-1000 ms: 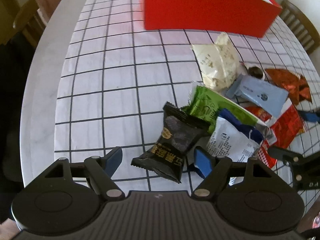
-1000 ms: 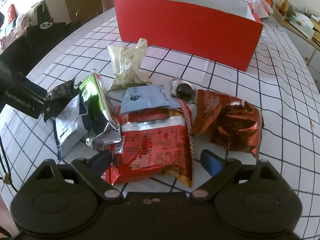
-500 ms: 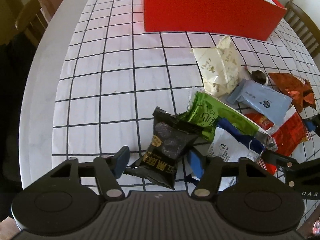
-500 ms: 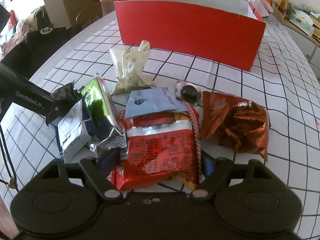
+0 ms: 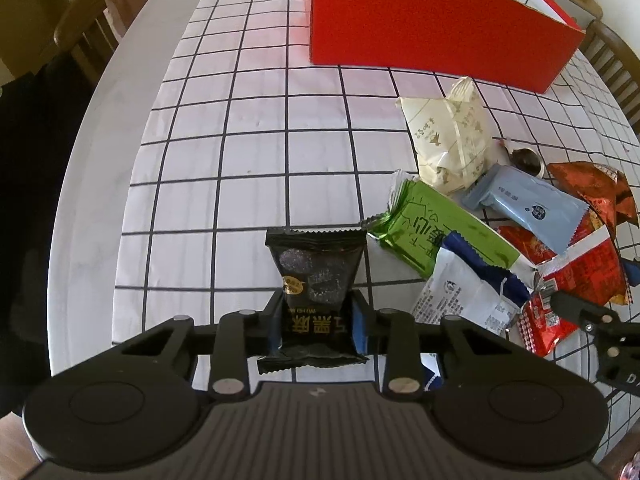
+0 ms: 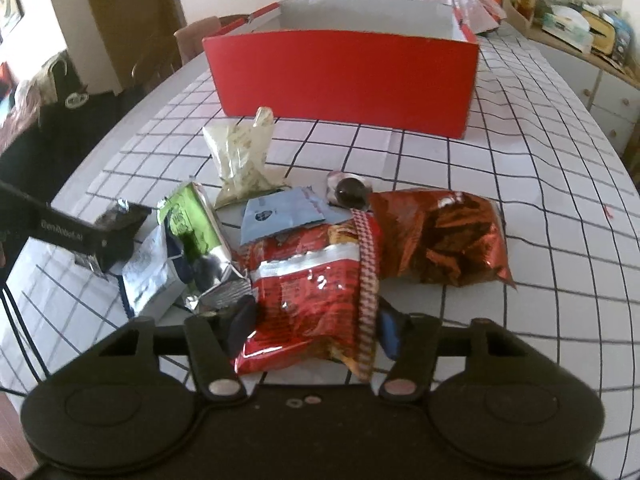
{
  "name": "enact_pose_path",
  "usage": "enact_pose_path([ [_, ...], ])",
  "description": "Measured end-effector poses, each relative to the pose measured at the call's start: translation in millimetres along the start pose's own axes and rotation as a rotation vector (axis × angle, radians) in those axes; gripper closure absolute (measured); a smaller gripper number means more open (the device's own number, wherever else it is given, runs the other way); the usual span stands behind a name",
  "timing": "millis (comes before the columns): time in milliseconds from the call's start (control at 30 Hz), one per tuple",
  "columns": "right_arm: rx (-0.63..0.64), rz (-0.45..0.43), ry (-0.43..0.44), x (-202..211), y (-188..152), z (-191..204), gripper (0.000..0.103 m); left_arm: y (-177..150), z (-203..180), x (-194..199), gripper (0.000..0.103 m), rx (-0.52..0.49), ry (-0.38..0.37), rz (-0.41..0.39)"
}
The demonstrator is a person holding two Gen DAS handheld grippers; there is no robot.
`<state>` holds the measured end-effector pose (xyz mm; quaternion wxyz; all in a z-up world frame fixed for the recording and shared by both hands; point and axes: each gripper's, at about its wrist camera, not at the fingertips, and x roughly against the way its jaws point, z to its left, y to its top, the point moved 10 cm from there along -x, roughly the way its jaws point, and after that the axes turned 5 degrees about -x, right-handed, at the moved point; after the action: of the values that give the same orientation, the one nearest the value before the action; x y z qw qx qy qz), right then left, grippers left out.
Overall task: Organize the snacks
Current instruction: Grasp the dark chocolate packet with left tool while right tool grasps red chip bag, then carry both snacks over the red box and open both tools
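Observation:
My left gripper (image 5: 316, 326) is shut on a black snack packet (image 5: 314, 276) and holds it over the checked tablecloth. My right gripper (image 6: 312, 326) is shut on a red snack bag (image 6: 312, 296). A pile of snacks lies between them: a green packet (image 5: 432, 232), a white and blue packet (image 5: 464, 296), a light blue packet (image 5: 524, 204), a cream bag (image 5: 448, 136), a small dark round sweet (image 6: 350, 192) and a shiny red-brown bag (image 6: 440, 236). The open red box (image 6: 344, 80) stands at the far side of the table.
The checked tablecloth (image 5: 248, 140) ends at the table's rounded left edge. Wooden chairs (image 5: 84, 36) stand beyond it on the left. A counter with clutter (image 6: 572, 28) runs along the back right. The left gripper also shows at the left in the right wrist view (image 6: 100, 240).
Both grippers have shut: the left on the black packet, which turned straight between the fingers, the right on the red bag. Both packets now sit between the fingers.

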<state>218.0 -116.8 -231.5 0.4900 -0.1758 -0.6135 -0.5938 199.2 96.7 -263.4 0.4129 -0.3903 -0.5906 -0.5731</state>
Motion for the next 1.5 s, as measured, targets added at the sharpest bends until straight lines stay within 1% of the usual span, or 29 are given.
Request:
enact_pose_path([
  [100,-0.056,-0.024,0.021,11.2,3.2,-3.6,0.065,-5.0,-0.2,1.8,0.071,0.017,-0.01,0.005],
  [300,-0.139,-0.052,0.063,30.3,4.6,-4.0,0.078,-13.3,-3.1,7.0,0.071,0.039,-0.025,0.005],
  [367,-0.156,-0.065,0.085,37.8,6.0,-0.4,0.081,-14.9,-5.3,10.8,0.071,0.048,-0.038,0.001],
  [600,-0.171,-0.098,0.081,57.6,9.6,5.2,0.081,-17.2,-15.9,30.7,0.071,0.057,-0.068,-0.031],
  [767,-0.17,-0.124,0.077,76.9,14.6,1.3,0.081,-17.3,-23.8,54.0,0.071,0.057,-0.085,-0.067],
  [967,-0.161,-0.179,0.066,102.2,30.4,-4.6,0.082,-9.3,-31.0,80.3,0.071,0.069,-0.101,-0.105],
  [1167,-0.131,-0.239,0.059,118.5,61.5,-7.1,0.082,15.4,-41.0,107.8,0.071,0.056,-0.096,-0.159],
  [1500,-0.066,-0.334,0.055,132.4,131.7,-13.9,0.082,73.7,-57.5,138.2,0.071,-0.001,-0.081,-0.249],
])
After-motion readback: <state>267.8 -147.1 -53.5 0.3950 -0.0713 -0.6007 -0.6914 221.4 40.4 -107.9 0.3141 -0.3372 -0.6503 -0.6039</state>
